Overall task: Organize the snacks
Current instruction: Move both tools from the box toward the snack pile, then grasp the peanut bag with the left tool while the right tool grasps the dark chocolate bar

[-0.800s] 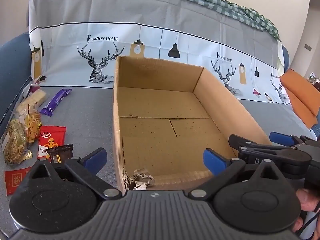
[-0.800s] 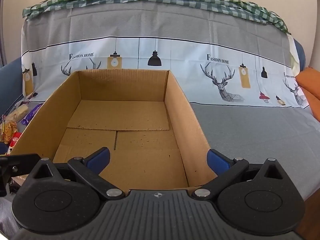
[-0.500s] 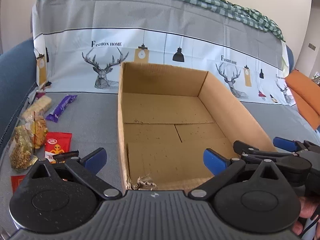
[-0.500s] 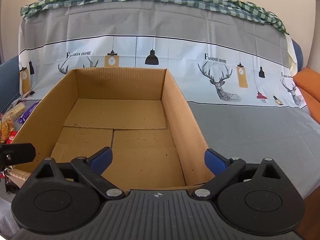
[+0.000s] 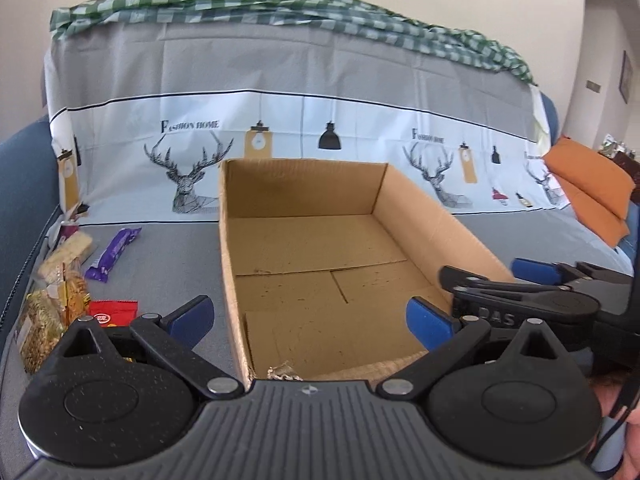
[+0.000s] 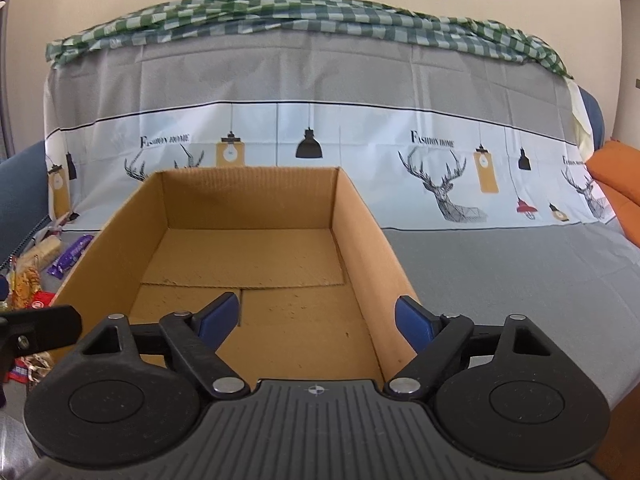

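Cardboard box sat empty mid-sofa, open side up, long axis running away from both grippers. Snack pile lay on sofa cover near left edge, left of box, purple bar farthest back. Left gripper nearer pile, fingers spread, nothing held. Right gripper over box's near end, fingers spread, nothing held.

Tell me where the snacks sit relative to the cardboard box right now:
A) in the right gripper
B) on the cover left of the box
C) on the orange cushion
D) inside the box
B: the snack packets lie on the grey cover left of the cardboard box, whose floor is bare.
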`<action>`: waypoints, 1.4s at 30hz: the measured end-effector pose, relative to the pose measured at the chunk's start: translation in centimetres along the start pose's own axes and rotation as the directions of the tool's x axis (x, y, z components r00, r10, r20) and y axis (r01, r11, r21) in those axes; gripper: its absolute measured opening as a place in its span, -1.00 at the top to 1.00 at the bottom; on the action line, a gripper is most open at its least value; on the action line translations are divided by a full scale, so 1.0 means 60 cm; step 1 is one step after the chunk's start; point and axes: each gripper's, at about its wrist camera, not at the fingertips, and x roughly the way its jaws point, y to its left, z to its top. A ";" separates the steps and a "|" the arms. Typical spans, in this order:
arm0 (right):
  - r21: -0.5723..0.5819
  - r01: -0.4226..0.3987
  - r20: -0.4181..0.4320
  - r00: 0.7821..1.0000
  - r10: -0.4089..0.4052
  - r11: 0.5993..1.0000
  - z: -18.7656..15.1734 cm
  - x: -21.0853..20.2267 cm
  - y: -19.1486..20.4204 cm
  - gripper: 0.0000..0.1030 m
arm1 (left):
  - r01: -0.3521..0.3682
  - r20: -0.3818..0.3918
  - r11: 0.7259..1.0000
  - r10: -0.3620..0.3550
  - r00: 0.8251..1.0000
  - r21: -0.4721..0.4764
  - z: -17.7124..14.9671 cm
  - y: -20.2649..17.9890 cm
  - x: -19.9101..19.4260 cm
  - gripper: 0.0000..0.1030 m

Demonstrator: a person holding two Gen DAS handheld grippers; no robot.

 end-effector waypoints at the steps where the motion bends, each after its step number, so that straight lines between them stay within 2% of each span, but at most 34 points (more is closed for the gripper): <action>1: -0.003 -0.003 0.000 1.000 0.003 1.000 0.001 -0.002 0.005 -0.63 | 0.004 0.004 1.000 -0.004 1.000 0.005 -0.001 -0.001 -0.002 -0.97; 5: -0.029 -0.007 0.015 1.000 0.007 1.000 0.002 -0.010 0.028 -0.54 | 0.011 0.020 1.000 -0.011 1.000 0.022 -0.006 0.001 -0.012 -0.77; 10: -0.041 -0.018 0.030 0.999 0.020 0.999 0.003 -0.019 0.051 -0.37 | 0.035 0.002 0.999 -0.035 0.999 -0.013 -0.011 0.014 -0.015 -0.33; 17: -0.046 -0.021 0.048 0.999 0.023 0.999 0.005 -0.033 0.081 -0.36 | 0.037 0.007 0.999 -0.037 0.999 -0.007 -0.017 0.019 -0.028 0.02; 19: -0.035 -0.024 0.046 0.999 0.025 0.999 0.007 -0.039 0.085 -0.36 | 0.032 0.019 0.999 -0.032 0.999 -0.002 -0.018 0.020 -0.032 0.39; 24: 0.009 -0.020 0.054 0.998 0.020 1.000 0.011 -0.046 0.096 -0.37 | 0.027 0.043 1.000 -0.027 0.999 0.014 -0.022 0.030 -0.044 0.76; 27: 0.048 -0.054 0.040 0.998 0.053 0.997 0.010 -0.047 0.110 -0.34 | 0.037 0.041 0.999 -0.037 0.998 0.013 -0.020 0.049 -0.055 0.77; 30: 0.032 -0.093 0.059 0.994 0.091 0.995 0.005 -0.055 0.136 -0.22 | 0.057 0.040 0.998 -0.057 0.998 0.014 -0.012 0.081 -0.067 0.77; 32: 0.022 -0.128 0.055 0.990 0.127 0.992 0.001 -0.058 0.157 -0.01 | 0.064 0.055 0.998 -0.065 0.996 0.014 -0.009 0.110 -0.078 0.77; 34: 0.007 -0.188 0.063 0.980 0.187 0.982 0.000 -0.065 0.180 0.12 | 0.025 0.063 1.000 -0.026 0.998 0.018 -0.007 0.142 -0.084 0.77; 36: -0.059 -0.238 0.092 0.966 0.243 0.969 -0.015 -0.074 0.208 0.16 | -0.024 0.054 1.000 0.023 0.998 0.001 -0.007 0.183 -0.084 0.76; 38: -0.116 -0.295 0.085 0.948 0.306 0.948 -0.028 -0.080 0.235 0.15 | -0.085 0.043 0.995 0.087 0.995 -0.045 -0.012 0.232 -0.079 0.76; 40: -0.184 -0.367 0.069 0.921 0.384 0.912 -0.043 -0.085 0.264 0.15 | -0.142 0.019 0.979 0.146 0.989 -0.143 -0.020 0.287 -0.071 0.70; 42: -0.259 -0.401 0.035 0.905 0.424 0.878 -0.058 -0.091 0.291 0.14 | -0.165 -0.025 0.938 0.166 0.986 -0.304 -0.039 0.344 -0.058 0.65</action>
